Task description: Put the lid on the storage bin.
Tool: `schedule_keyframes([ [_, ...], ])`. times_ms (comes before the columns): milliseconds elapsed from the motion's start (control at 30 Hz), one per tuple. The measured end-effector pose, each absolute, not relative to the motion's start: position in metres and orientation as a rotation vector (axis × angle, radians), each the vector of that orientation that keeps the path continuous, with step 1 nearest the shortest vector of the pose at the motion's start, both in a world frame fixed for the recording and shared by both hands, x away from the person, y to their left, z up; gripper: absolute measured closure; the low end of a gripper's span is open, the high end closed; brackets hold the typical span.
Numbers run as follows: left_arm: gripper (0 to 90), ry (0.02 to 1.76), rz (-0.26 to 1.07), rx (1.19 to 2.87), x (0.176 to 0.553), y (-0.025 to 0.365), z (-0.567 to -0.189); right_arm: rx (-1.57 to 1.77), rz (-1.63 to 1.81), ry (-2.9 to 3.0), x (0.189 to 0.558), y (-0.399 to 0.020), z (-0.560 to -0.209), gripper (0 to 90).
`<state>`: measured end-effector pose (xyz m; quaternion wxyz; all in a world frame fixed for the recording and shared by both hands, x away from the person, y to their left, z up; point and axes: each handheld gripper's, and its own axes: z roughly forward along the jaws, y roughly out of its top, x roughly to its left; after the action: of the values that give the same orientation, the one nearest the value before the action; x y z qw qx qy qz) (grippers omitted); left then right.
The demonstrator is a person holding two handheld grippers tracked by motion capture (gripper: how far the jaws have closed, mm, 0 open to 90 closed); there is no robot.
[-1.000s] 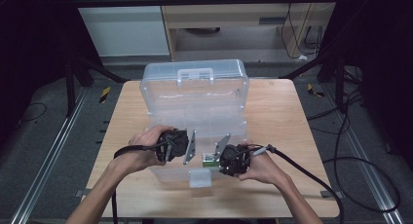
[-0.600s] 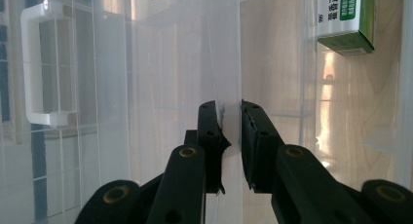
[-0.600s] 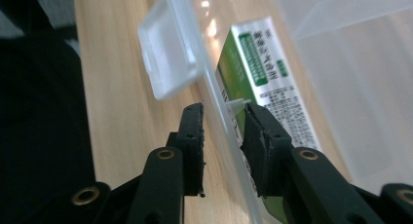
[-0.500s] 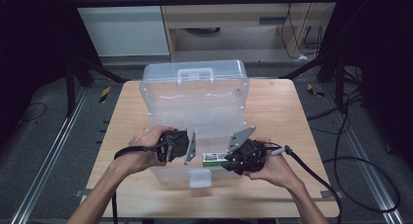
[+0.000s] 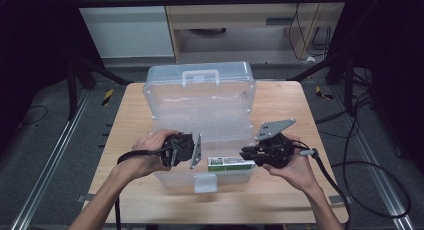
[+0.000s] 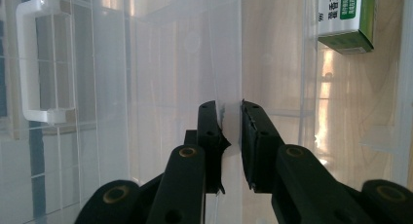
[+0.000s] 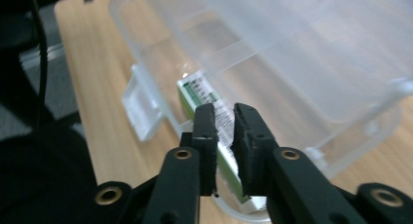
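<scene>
Clear plastic storage box (image 5: 200, 97) stands open mid-table; raised lid with white handle (image 5: 200, 78) blocks reach toward far edge. Box tray walls fence green-white carton (image 5: 229, 164) lying inside; entry from above only. Front latch tab (image 5: 204, 182) juts toward person. Left gripper (image 5: 196, 151) occupies tray's left wall. Bare wooden tabletop (image 5: 127, 120) left and right of box gives free passage; right gripper (image 5: 246, 153) hangs over tray's right part.
</scene>
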<state>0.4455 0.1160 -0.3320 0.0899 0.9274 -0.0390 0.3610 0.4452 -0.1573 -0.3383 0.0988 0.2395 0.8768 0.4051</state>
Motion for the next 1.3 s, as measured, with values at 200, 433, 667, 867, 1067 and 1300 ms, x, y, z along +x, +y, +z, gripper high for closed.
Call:
schedule_keyframes([
  [200,78.4,-0.115,1.075,2.751,0.445,0.115,-0.333,0.816,1.248,2.5,0.452,-0.167,-0.33,83.5],
  [433,78.4,-0.104,1.082,2.776,0.444,0.113,-0.332,0.882,1.294,2.39,0.461,-0.172,-0.326,85.8],
  [667,78.4,-0.096,1.084,2.79,0.444,0.112,-0.332,0.913,1.32,2.339,0.47,-0.174,-0.322,87.5],
  [867,78.4,-0.097,1.094,2.782,0.443,0.112,-0.333,0.93,1.344,2.325,0.48,-0.174,-0.322,88.0],
  [1067,78.3,-0.103,1.099,2.795,0.441,0.111,-0.334,0.967,1.378,2.287,0.492,-0.175,-0.323,88.8],
  [1300,78.2,-0.102,1.103,2.805,0.44,0.109,-0.336,0.992,1.398,2.269,0.499,-0.177,-0.323,89.9],
])
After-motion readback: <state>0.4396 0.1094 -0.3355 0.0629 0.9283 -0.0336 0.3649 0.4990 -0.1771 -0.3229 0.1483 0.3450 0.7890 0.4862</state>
